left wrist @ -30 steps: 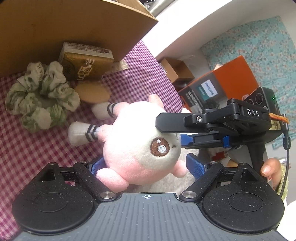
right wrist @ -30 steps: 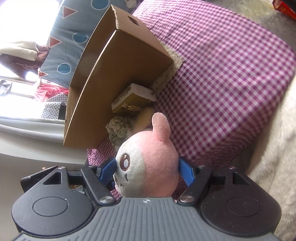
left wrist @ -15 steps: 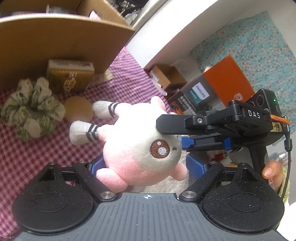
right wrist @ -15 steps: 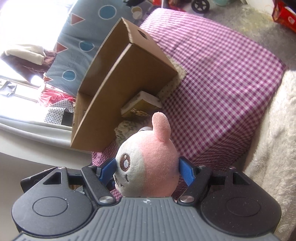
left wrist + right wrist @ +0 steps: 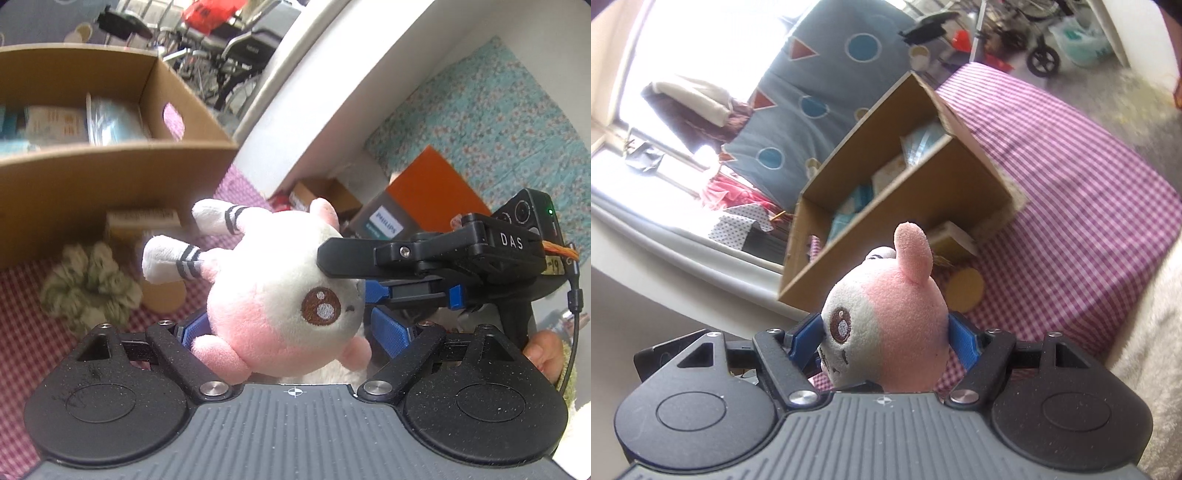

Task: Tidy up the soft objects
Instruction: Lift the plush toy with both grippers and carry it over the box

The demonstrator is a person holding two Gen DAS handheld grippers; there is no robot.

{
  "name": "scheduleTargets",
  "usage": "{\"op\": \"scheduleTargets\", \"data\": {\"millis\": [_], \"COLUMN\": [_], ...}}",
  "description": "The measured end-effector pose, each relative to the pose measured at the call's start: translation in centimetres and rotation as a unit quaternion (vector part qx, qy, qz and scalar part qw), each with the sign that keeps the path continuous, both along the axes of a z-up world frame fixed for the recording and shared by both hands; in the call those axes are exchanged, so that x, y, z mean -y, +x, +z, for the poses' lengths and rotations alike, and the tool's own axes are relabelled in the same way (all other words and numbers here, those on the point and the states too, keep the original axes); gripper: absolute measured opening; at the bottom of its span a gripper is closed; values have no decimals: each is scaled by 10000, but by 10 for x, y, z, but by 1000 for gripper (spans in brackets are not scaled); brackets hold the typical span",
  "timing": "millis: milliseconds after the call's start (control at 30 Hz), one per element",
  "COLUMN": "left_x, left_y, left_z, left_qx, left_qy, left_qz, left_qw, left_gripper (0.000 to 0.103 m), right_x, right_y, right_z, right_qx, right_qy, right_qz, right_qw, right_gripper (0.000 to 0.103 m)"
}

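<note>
Both grippers clamp the round pink-and-white plush toy point(image 5: 280, 310): left gripper point(image 5: 295, 332) at the body, right gripper point(image 5: 884, 338) across the head, held above the checked desk point(image 5: 1089, 206), presumably bound for the open cardboard box point(image 5: 110, 173).

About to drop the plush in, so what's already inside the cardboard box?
The cardboard box holds pale packets and a clear bluish-wrapped pack against its right wall. Its near wall covers the bottom, and the view is blurred.
</note>
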State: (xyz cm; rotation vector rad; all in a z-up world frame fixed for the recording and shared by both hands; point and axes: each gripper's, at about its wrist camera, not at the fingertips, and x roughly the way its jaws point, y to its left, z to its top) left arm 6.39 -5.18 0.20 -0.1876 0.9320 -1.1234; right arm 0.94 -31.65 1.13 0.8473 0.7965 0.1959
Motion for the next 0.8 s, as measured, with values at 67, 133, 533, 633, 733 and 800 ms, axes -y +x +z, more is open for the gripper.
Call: {"op": "scheduleTargets", "data": {"millis": [67,133,533,633,733,800], "left_x": [-3,-7,-24,-26,-30,-32], "left_y": [0,-1,3,7,12,15], "left_z": [8,14,38,43,47,50], "left_qx": [129,260,673,761,810,842], "left_qy": [-29,-50,-241,-264,-280,-295], "left_qz": [74,155,632,724,823,887], "left_qw": [9999,9995,9954,9941,9929,9921], "left_gripper": [89,89,89,90,90,90], "right_x": [-4,-9,-29,-33,-37,-39], "right_y": [2,5,33,40,49,55], "right_z": [8,15,46,53,58,61], "right_qx": [111,224,679,759,824,866], "right_qy": [-38,-81,-320,-381,-432,-457], "right_qz": [58,125,535,636,727,791], "right_qw": [9999,9996,9957,9944,9930,9920], "right_gripper": [76,76,76,76,76,76]}}
